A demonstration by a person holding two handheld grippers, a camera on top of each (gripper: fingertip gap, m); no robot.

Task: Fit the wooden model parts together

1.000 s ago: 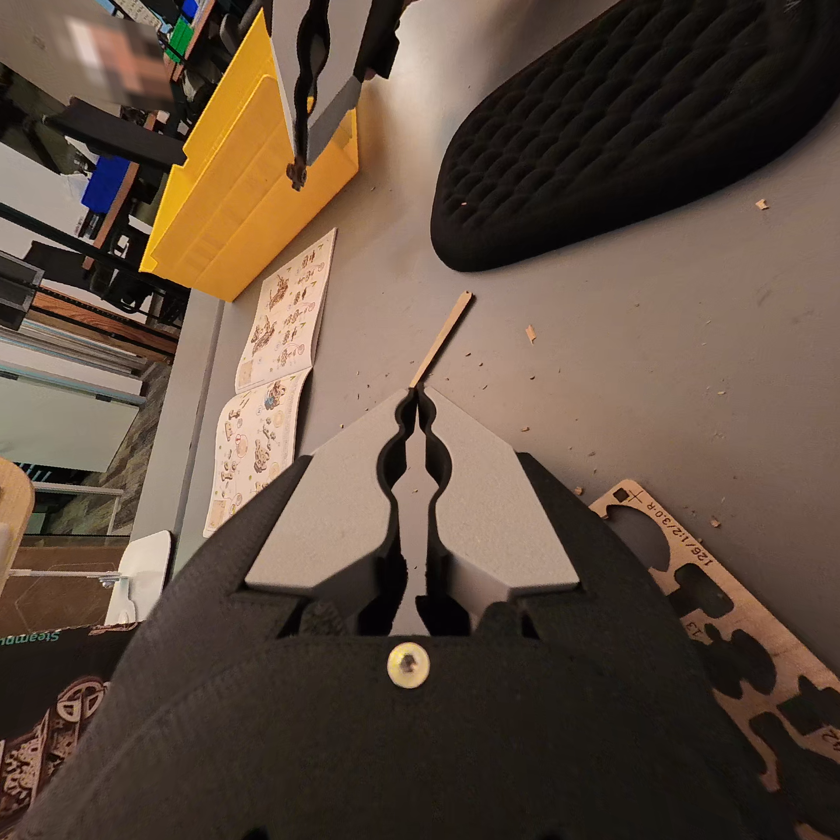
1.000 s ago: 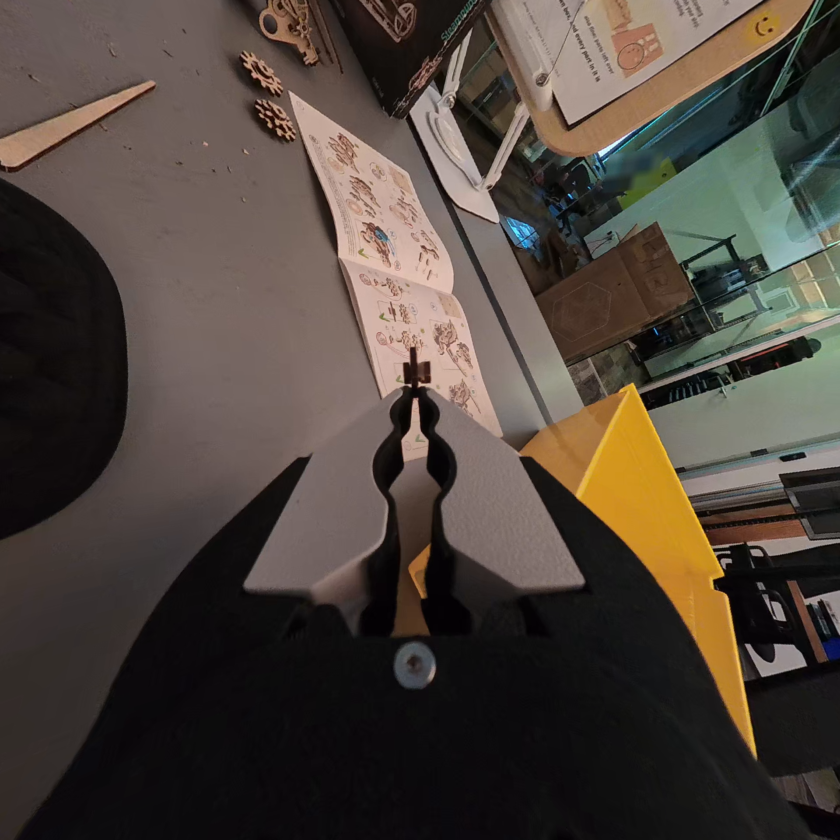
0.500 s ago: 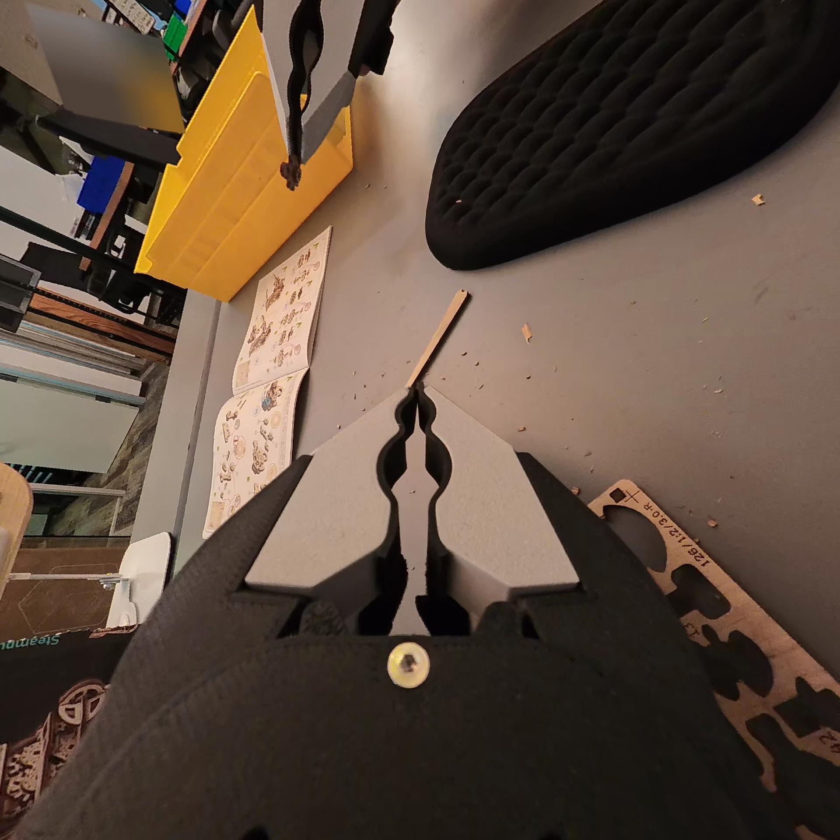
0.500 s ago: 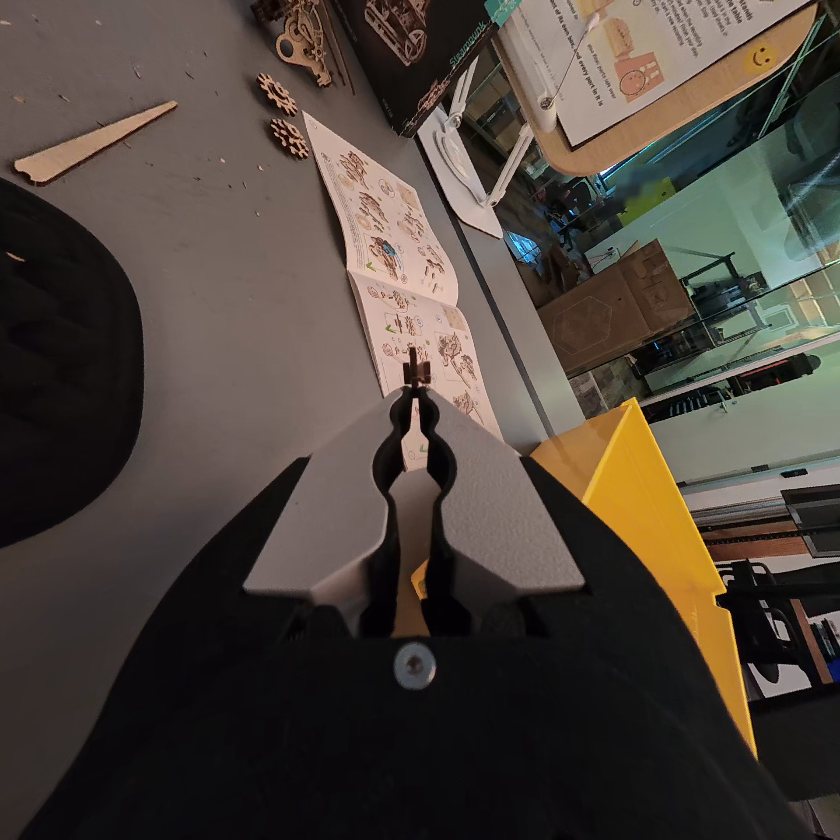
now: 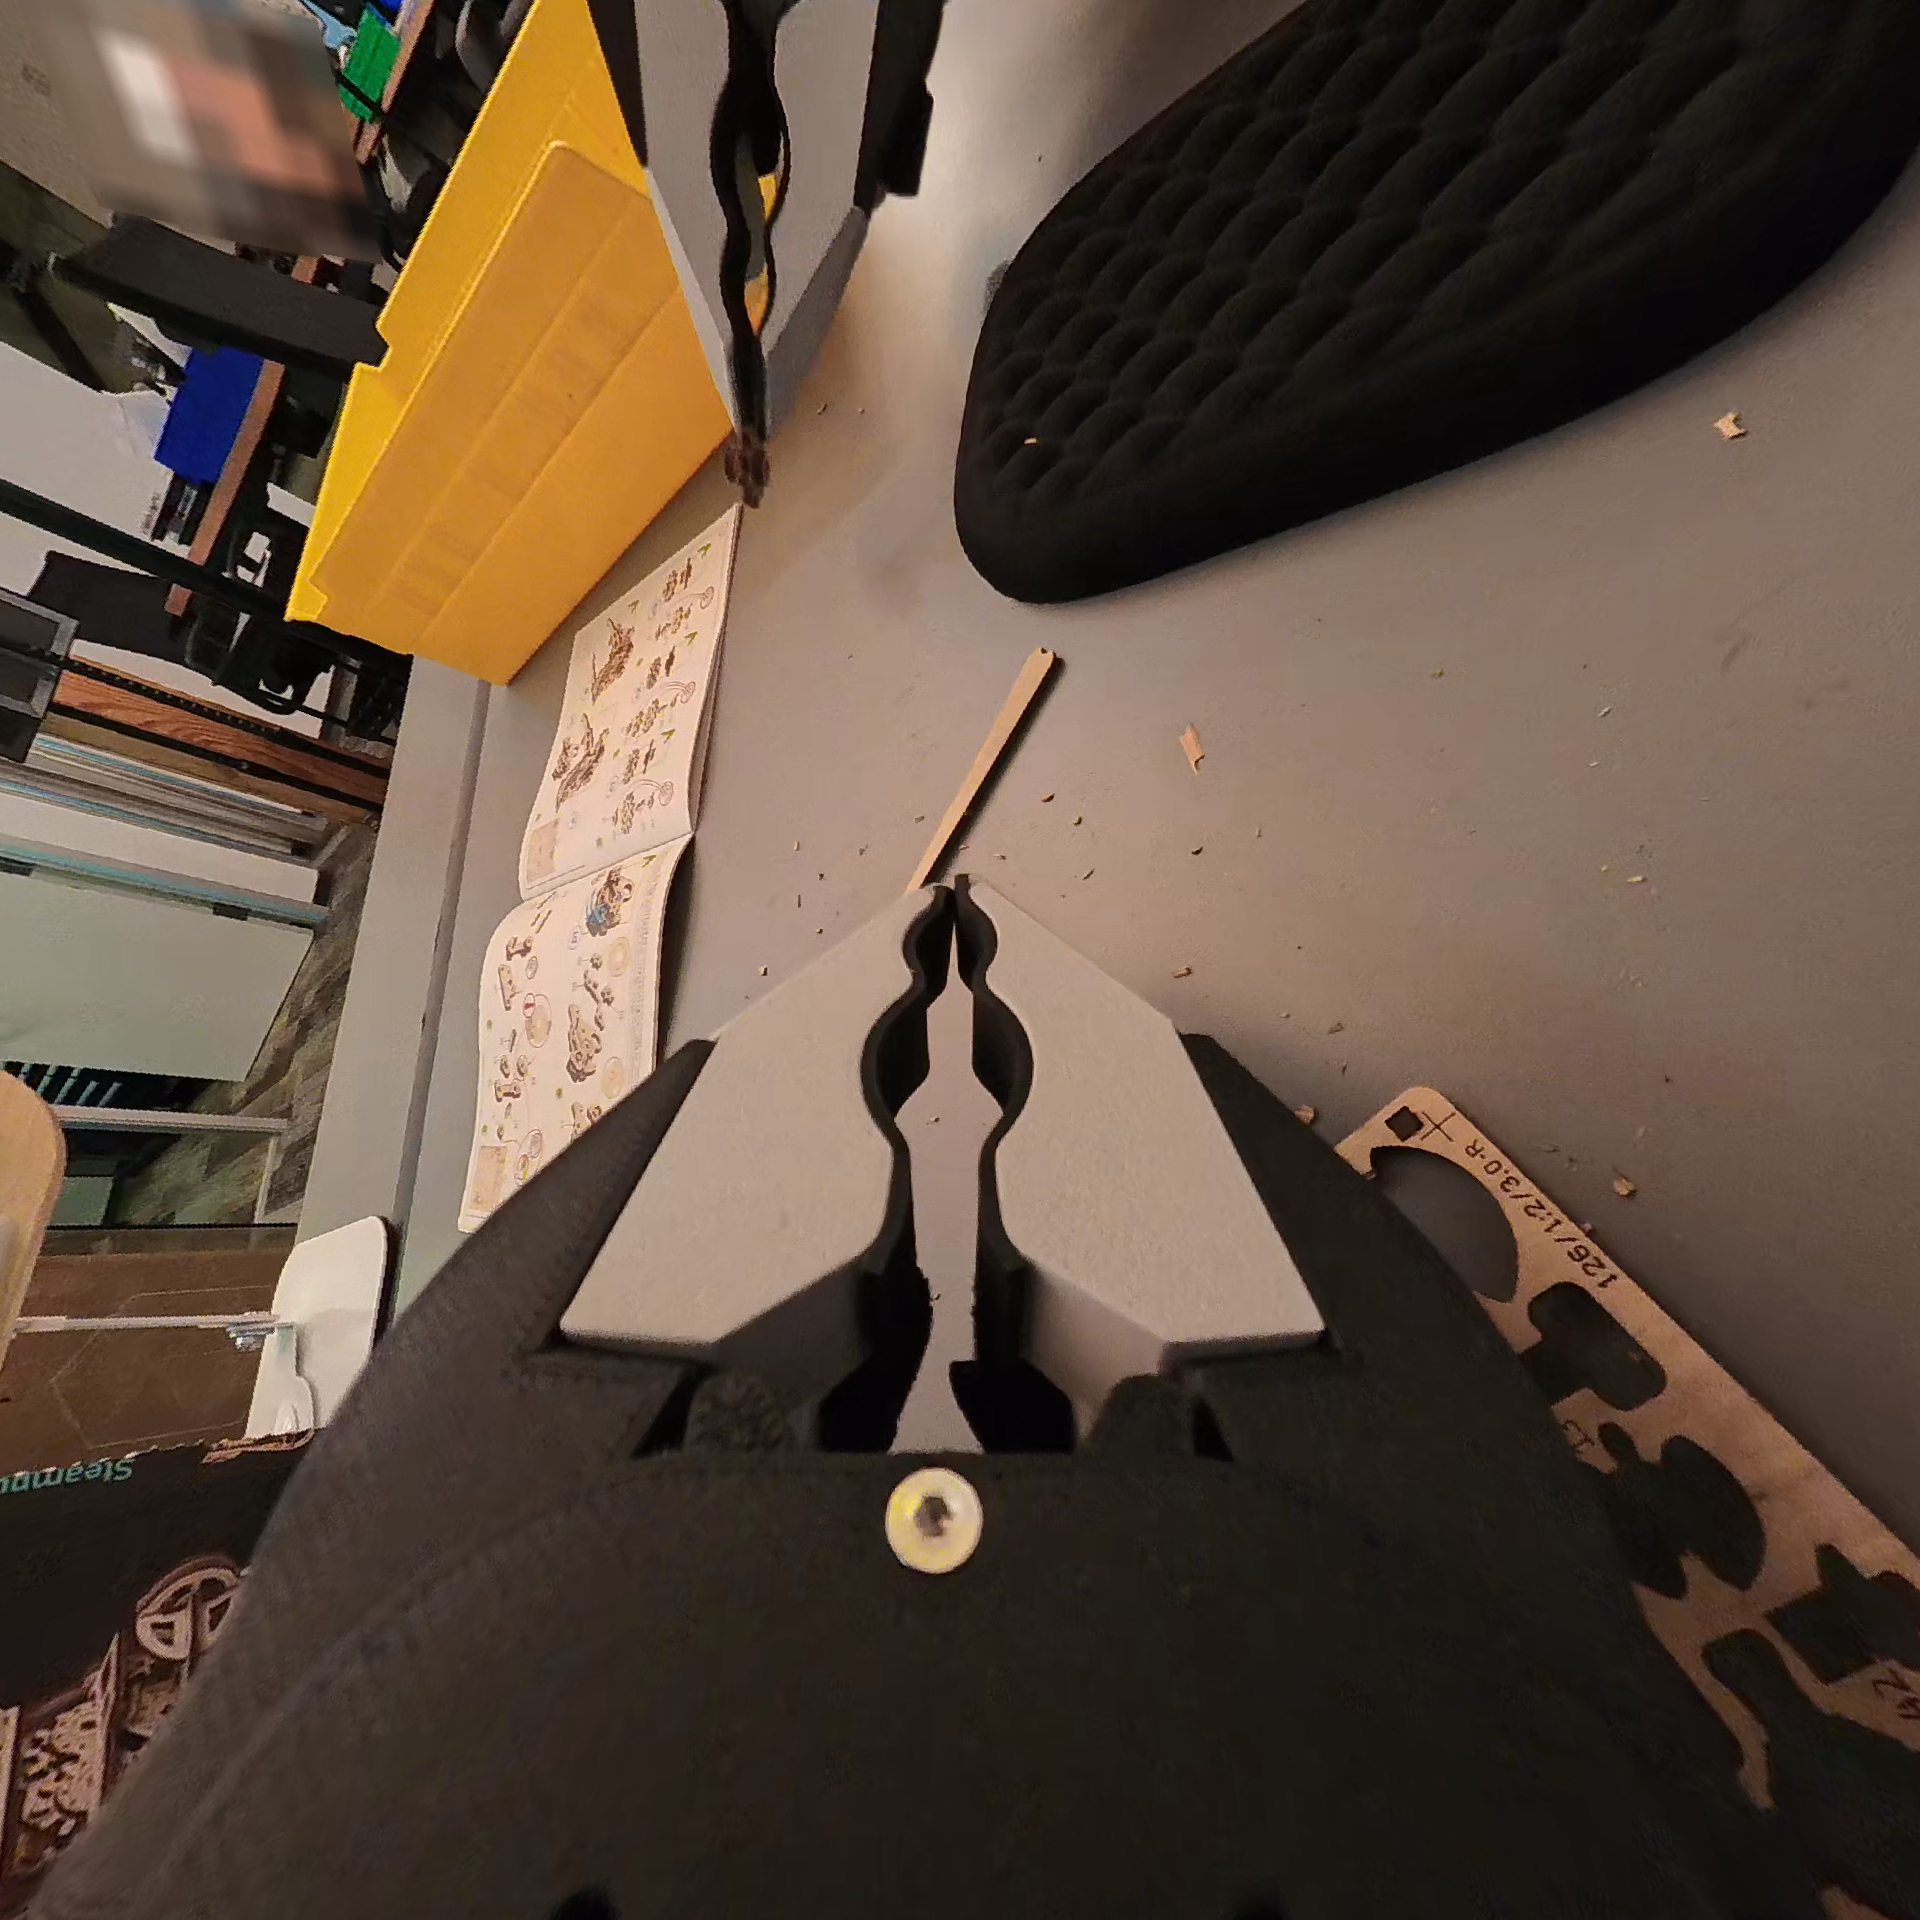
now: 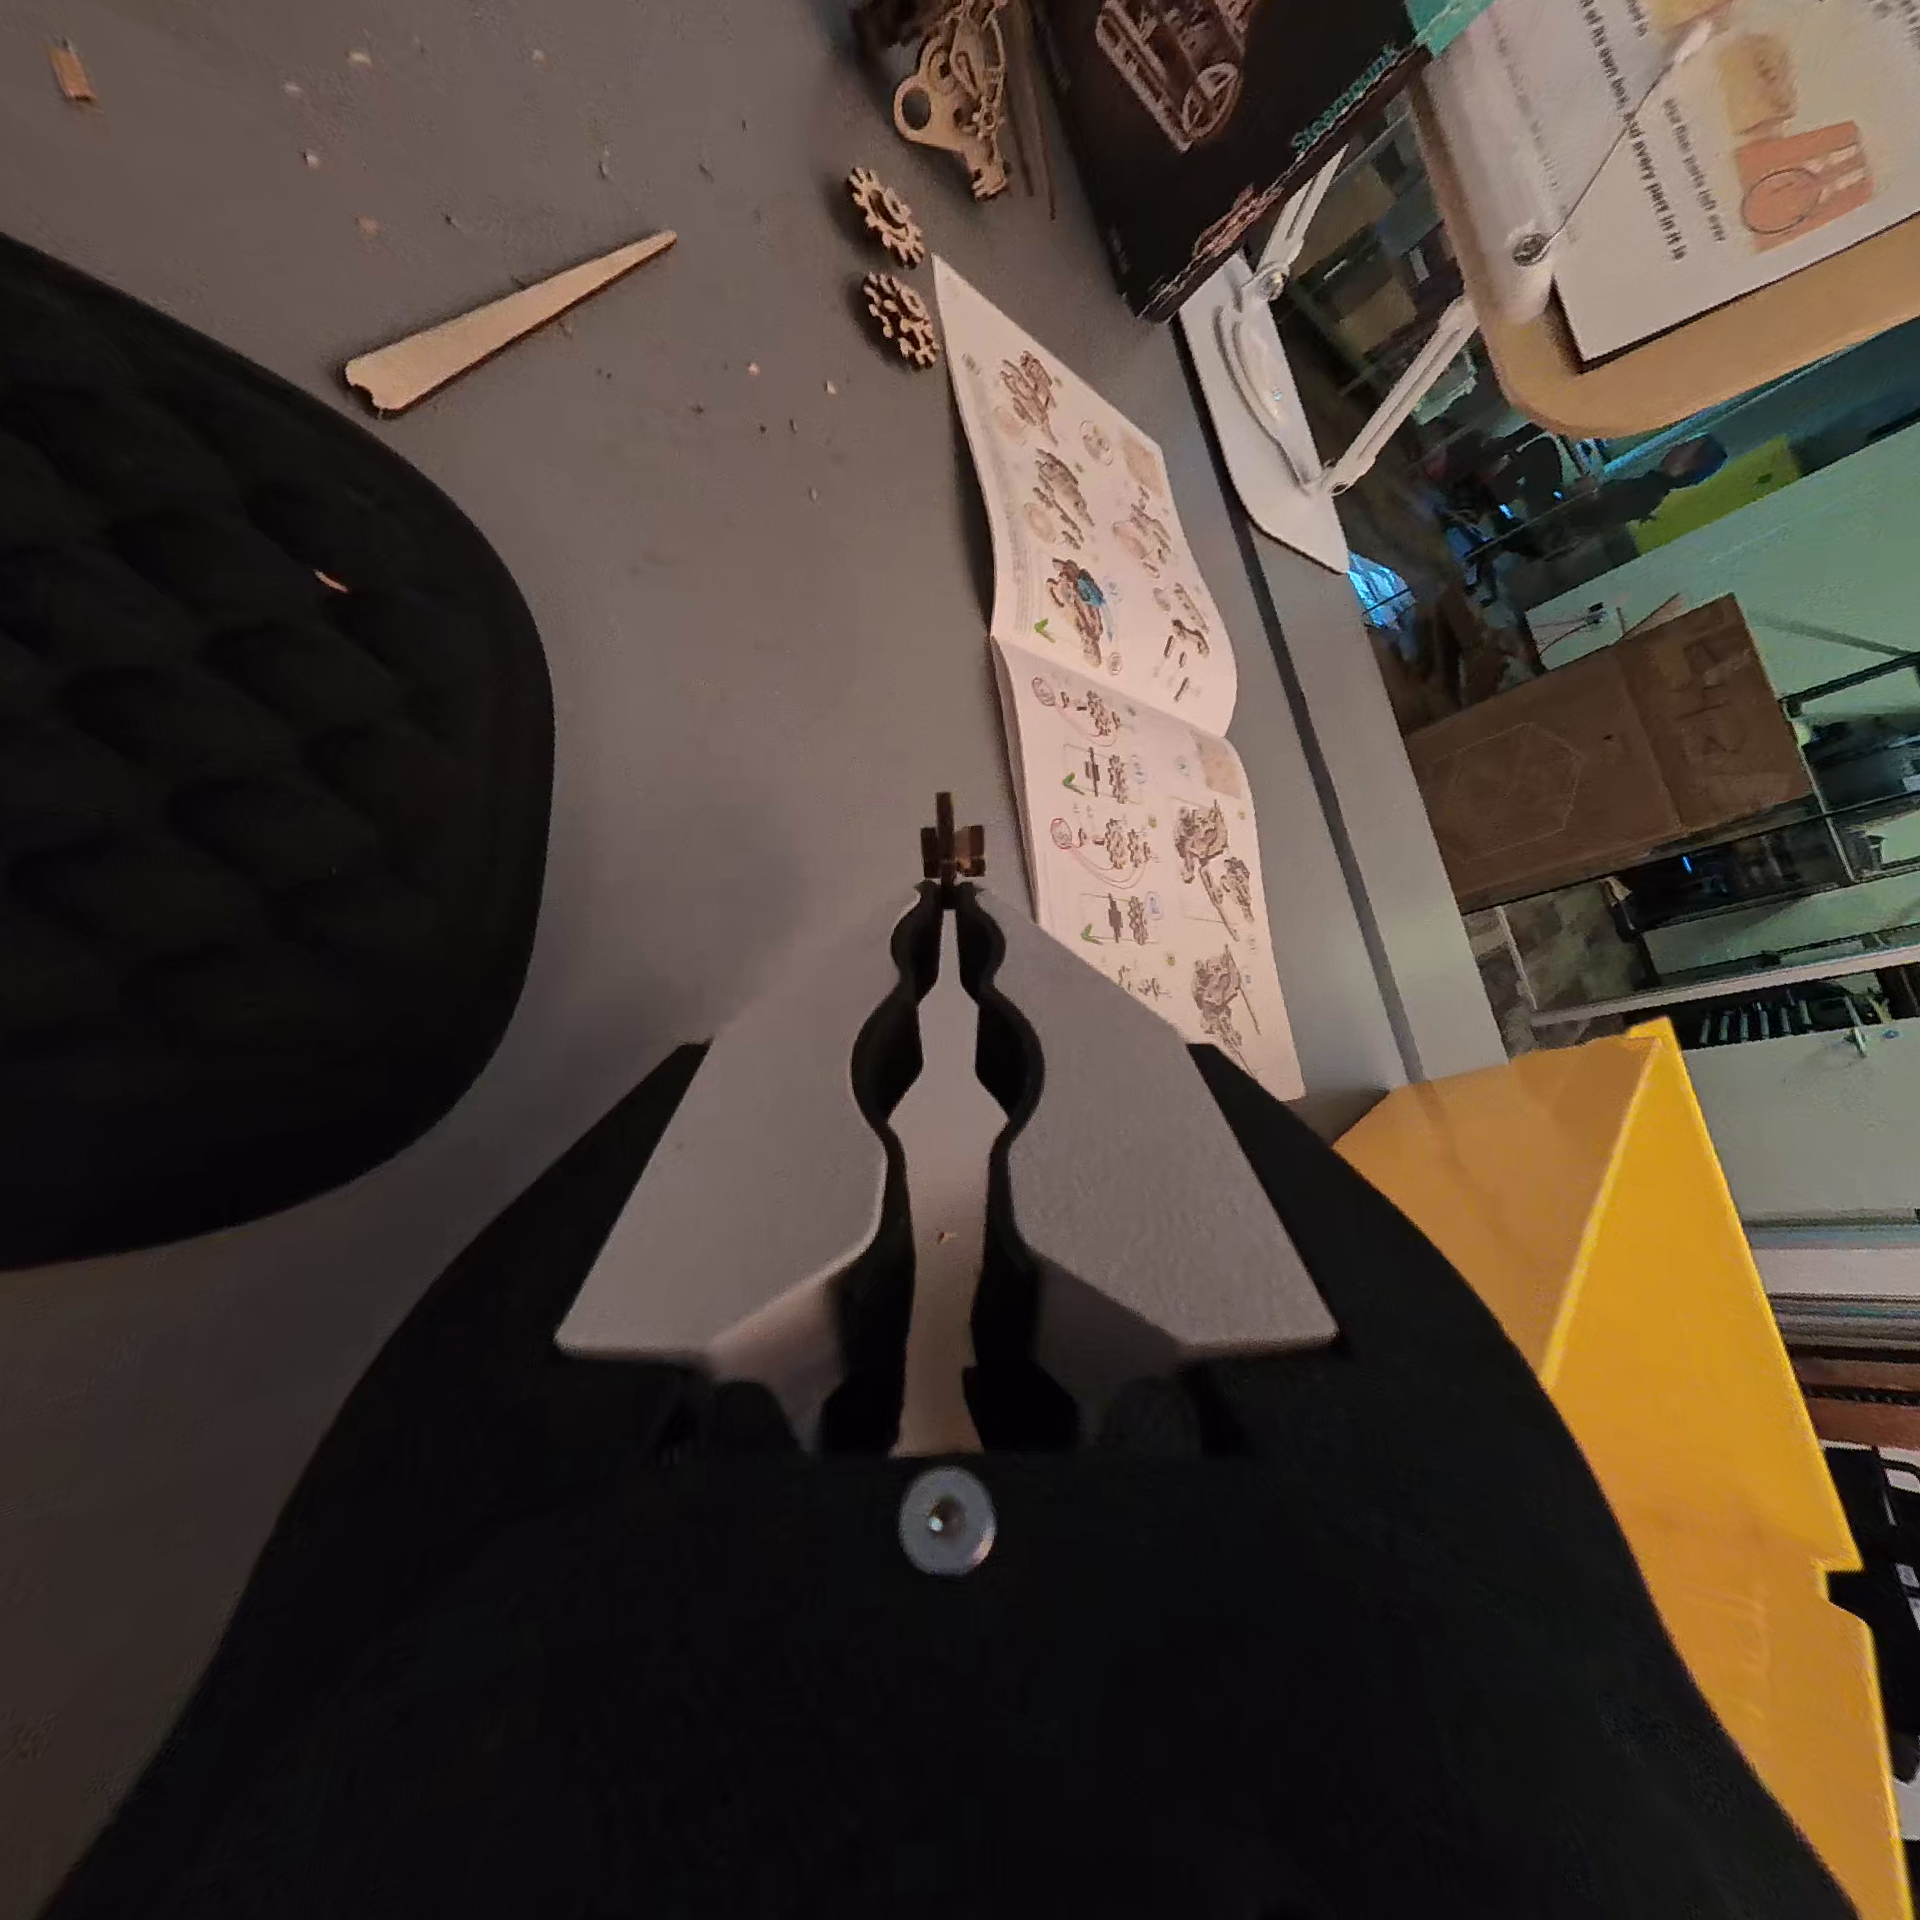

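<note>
My right gripper (image 6: pixel 948 891) is shut on a small dark wooden part (image 6: pixel 951 847) that sticks out past its tips, held above the grey table. It also shows at the top of the left wrist view (image 5: pixel 750 457), with the part (image 5: pixel 750 476) at its tip. My left gripper (image 5: pixel 954 889) is shut with nothing visible between its tips, above the table. A thin wooden wedge (image 5: pixel 987 769) lies on the table just beyond it, and also shows in the right wrist view (image 6: pixel 499 322). Two small wooden gears (image 6: pixel 885 216) and a partly built wooden model (image 6: pixel 956 94) lie farther off.
An open instruction booklet (image 6: pixel 1122 665) lies near the table's edge. A yellow bin (image 5: pixel 499 416) stands beside it. A black quilted pad (image 5: pixel 1403 270) covers part of the table. A punched-out wooden sheet (image 5: pixel 1662 1455) lies at the lower right. A dark kit box (image 6: pixel 1195 114) stands behind the gears. Wood chips are scattered about. The gap from one gripper's tips to the other's is roughly 20 cm. My right tips are about 30 cm from the partly built wooden model (image 6: pixel 956 94), my left tips only 20 cm.
My right gripper has moved with its part away from the booklet's edge toward the table's middle, and looms larger in the left wrist view. My left gripper has barely moved.
</note>
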